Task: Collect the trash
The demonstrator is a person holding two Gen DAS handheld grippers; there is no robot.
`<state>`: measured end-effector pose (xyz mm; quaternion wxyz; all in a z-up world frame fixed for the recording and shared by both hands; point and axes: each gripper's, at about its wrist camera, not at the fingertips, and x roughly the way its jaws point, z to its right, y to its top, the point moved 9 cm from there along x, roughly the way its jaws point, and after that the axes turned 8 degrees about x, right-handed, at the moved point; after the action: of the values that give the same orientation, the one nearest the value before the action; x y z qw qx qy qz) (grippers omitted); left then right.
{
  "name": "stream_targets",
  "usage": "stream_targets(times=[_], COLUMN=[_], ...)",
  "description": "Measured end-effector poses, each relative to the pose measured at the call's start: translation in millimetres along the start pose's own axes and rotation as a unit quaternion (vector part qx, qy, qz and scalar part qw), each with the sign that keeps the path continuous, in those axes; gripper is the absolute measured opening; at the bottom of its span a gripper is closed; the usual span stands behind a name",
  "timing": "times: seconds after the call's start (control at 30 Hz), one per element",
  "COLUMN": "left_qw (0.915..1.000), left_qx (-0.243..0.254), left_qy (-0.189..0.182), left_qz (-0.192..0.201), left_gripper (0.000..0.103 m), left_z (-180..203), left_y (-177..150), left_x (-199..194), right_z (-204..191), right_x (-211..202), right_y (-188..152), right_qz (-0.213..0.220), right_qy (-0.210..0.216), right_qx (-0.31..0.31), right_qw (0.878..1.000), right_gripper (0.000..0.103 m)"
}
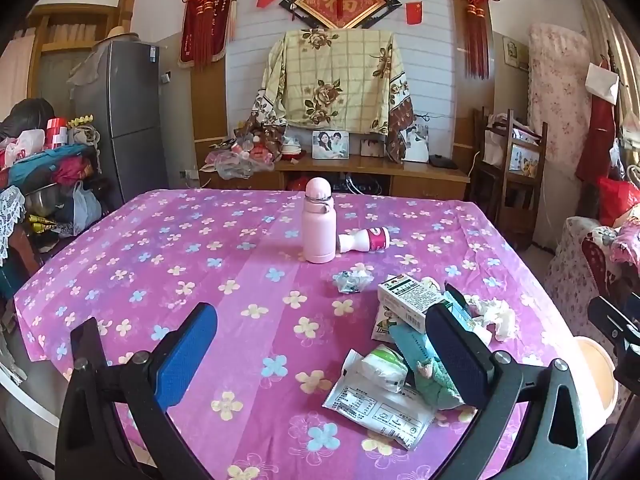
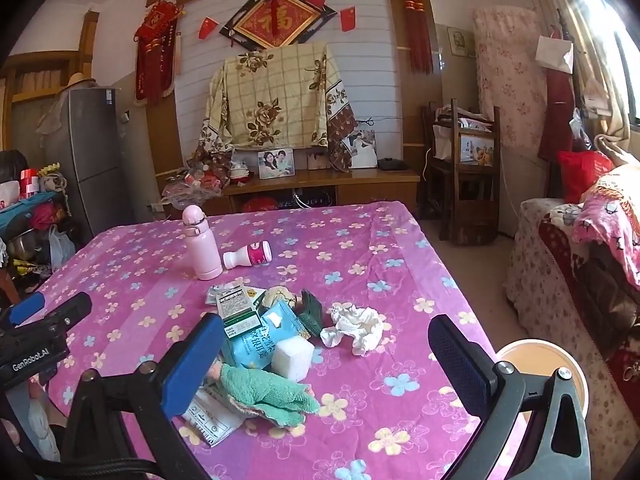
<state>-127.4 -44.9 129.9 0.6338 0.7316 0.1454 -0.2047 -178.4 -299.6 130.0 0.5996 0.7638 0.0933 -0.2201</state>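
Pink flowered tablecloth (image 2: 360, 248) strewn with trash, both grippers hovering empty.

Left gripper (image 1: 320, 356) and right gripper (image 2: 328, 364) both stand jaws apart; trash pile (image 2: 260, 332) at the right gripper's 11 o'clock, crumpled tissue (image 2: 360, 328) at 12, pink flask (image 2: 200, 248) and small bottle (image 2: 248, 256) farther at 11.

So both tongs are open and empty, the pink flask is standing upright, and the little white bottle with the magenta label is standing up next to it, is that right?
Not quite. The little white bottle is lying on its side beside the upright pink flask, as the right wrist view shows clearly. The rest holds: the left tongs and right tongs are both open and empty.
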Motion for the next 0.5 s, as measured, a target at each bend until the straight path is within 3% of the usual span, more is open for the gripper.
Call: stream_targets(times=[0.5], left_qw=[0.9999], left_qx=[-0.004], left_qy=[-0.012], left_qz=[0.004], left_gripper=[0.103], left_z=[0.8], left_y=[0.2], left_x=[-3.0], right_z=[0.9], right_x=[-2.1], right_y=[4.3], right_qz=[0.01], right_qy=[-0.002], right_qx=[0.001], right_qw=[1.0], right_gripper=[0.103])
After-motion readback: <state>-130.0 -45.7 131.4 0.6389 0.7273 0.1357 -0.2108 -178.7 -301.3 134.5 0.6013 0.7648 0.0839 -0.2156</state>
